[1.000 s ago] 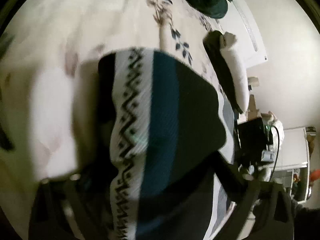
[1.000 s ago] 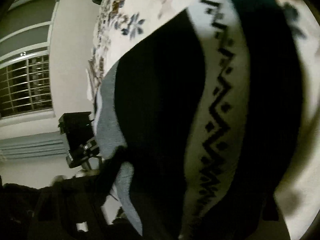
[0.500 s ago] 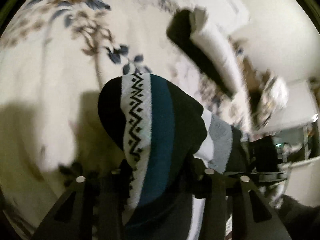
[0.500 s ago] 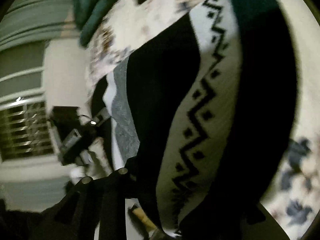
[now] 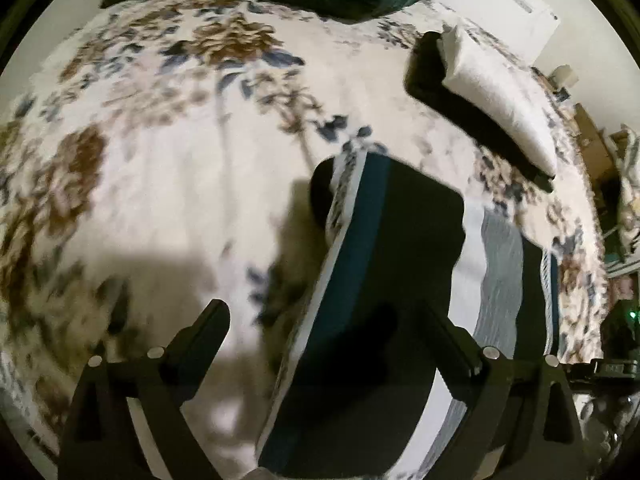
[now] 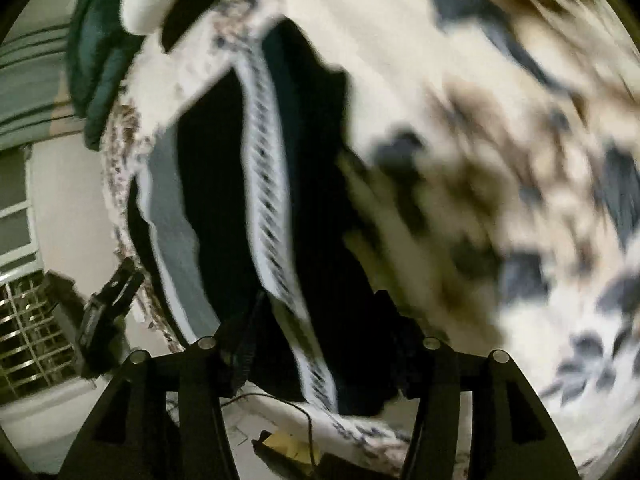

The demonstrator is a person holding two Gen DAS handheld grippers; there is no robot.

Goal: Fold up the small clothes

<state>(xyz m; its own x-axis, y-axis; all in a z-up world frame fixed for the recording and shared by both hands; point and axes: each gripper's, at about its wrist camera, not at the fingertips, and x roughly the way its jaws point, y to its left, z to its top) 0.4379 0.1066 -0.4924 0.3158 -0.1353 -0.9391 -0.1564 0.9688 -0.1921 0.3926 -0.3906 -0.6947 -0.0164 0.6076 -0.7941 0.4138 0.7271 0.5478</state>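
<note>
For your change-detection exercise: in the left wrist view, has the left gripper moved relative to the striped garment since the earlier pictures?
Yes. The left gripper has drawn back from the striped garment, which now looks smaller against the floral bedspread. Its jaws have just been opening and stand wide, gripping nothing.

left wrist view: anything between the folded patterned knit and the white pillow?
Only bare floral bedspread between the knit garment and the white pillow; seen in left wrist view.

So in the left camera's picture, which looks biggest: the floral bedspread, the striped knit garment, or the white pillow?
Largest to smallest:
1. floral bedspread
2. striped knit garment, though it lies nearest the camera
3. white pillow
</note>
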